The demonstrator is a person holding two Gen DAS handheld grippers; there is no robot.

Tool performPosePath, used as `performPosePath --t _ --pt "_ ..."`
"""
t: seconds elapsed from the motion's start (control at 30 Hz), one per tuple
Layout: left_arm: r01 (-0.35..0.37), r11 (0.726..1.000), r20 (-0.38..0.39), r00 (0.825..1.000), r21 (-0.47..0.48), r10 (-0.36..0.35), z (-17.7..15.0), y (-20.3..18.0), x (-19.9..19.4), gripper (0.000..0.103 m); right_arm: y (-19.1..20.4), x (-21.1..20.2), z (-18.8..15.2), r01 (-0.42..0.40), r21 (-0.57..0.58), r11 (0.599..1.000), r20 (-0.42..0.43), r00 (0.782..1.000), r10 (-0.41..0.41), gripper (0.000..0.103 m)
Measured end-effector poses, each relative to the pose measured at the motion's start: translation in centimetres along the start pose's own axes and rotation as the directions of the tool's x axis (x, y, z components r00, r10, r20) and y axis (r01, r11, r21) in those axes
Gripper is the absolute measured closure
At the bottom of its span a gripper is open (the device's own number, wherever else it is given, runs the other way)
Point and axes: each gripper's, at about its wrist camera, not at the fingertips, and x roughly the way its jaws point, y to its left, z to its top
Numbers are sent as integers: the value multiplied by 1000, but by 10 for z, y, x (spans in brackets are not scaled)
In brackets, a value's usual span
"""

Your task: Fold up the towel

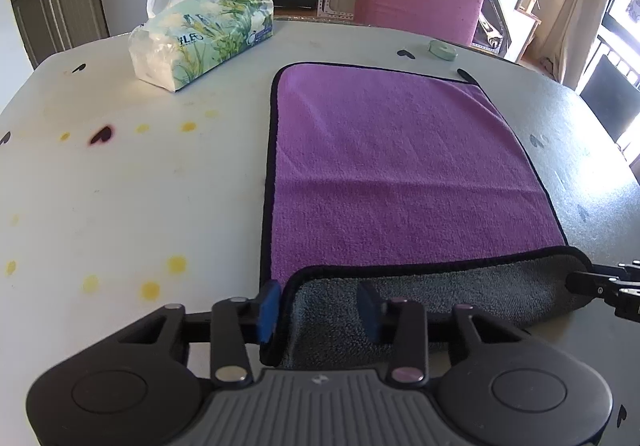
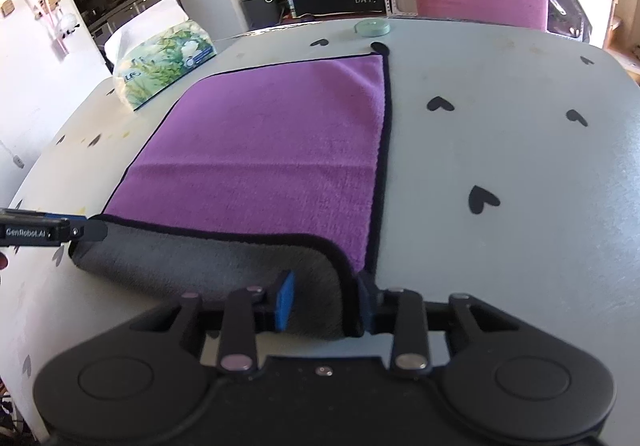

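A: Where does the purple microfibre towel with black piping (image 1: 400,165) lie?

B: Flat at mid-frame on the white heart-dotted surface (image 1: 140,185), its near hem turned up, grey underside showing.

A: And the tongs?

B: Left tongs (image 1: 318,312) and right tongs (image 2: 328,300) stand parted, blue pads (image 2: 285,300) straddling the hem's corners. A floral tissue pack (image 1: 200,37) sits upper left.

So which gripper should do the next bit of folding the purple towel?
Probably both, no clear favourite. The left gripper straddles the towel at its near left corner, and the right gripper at its near right corner, where the grey underside shows.
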Motion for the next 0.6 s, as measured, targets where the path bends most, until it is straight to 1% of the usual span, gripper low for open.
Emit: performPosePath --t 0.07,0.17,0.3,0.4,0.47,0.6 --pt "-1 1000 -4 1000 0 1 0 1 -1 66 0 -1 -1 -4 0 1000 -4 1000 4 74" --pt "-4 1000 -15 1000 -11 4 -1 4 -2 69 0 -3 0 -8 2 1000 -5 1000 8 79" --pt "-1 1000 -32 999 -19 1 -4 8 -2 69 2 -6 0 -16 -11 1000 -10 1000 16 81" --pt "7 1000 -40 999 -22 -8 -7 10 -2 72 3 -7 0 -13 -24 1000 -16 1000 13 82" --pt "6 1000 -43 999 -28 -7 -8 11 -1 78 3 -7 0 -9 -25 1000 -21 1000 8 83" --pt "2 999 -59 998 -51 -5 -10 15 2 84 2 -6 -1 2 -18 1000 -26 1000 -3 85"
